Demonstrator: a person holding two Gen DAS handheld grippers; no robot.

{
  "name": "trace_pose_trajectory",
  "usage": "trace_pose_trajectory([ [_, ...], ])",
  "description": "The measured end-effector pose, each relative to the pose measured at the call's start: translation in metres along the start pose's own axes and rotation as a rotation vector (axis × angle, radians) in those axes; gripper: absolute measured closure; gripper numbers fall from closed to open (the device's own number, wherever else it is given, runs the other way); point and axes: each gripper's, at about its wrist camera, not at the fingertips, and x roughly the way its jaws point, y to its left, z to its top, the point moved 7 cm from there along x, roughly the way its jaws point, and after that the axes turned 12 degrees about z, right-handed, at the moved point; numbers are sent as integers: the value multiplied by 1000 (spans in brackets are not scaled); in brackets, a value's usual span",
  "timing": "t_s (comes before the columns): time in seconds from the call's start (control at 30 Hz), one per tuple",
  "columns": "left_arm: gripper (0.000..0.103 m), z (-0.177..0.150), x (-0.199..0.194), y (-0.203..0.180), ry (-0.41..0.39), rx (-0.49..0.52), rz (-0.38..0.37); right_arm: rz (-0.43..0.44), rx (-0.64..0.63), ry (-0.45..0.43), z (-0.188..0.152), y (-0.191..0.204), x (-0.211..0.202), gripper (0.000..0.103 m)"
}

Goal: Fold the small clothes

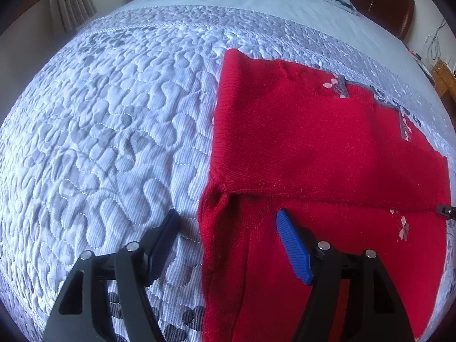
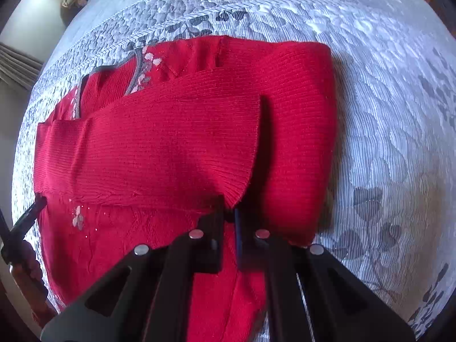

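- Sweater [image 2: 176, 142], red knit, lies part-folded on the bed [image 1: 99, 142]; one sleeve [image 2: 159, 154] is laid crosswise over the body, its long axis running left–right in my right wrist view.
- Right tool [image 2: 229, 213]: fingers pressed nearly together, pinching the sleeve's cuff [image 2: 236, 191], which sits directly ahead of it and touching.
- Left tool [image 1: 228, 239]: fingers spread wide, holding nothing; it straddles the sweater's left edge, one finger [image 1: 164, 242] over bare quilt, the other finger [image 1: 293, 248] above the red cloth.
- Key relation, as I judge it: the cuff belongs to my right hand, and the rest of the sleeve stretches away toward my left side, so any further lay-down runs along that axis.
- Lower body of the sweater extends toward me, below both tools, not yet folded up.
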Motion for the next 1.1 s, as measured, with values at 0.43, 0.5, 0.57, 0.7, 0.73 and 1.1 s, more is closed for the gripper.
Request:
trace_pose_trajectory([
  [0.43, 30, -9, -7, 6, 23, 24, -6, 68, 42, -30, -31, 0, -22, 68],
  [0.5, 30, -21, -17, 15, 35, 34, -1, 54, 16, -14, -59, 3, -32, 65],
  [0.57, 30, -42, -33, 29, 29, 59, 17, 71, 12, 8, -91, 5, -39, 65],
  [0.7, 30, -97, -62, 59, 52, 64, 28, 119, 5, 62, -171, 7, -58, 65],
  [0.73, 30, -107, -67, 61, 61, 77, 16, 123, 2, 67, -190, 7, -64, 65],
  [1.1, 30, -216, -103, 61, 173, 140, -101, 182, -6, 137, -318, 13, -75, 58],
])
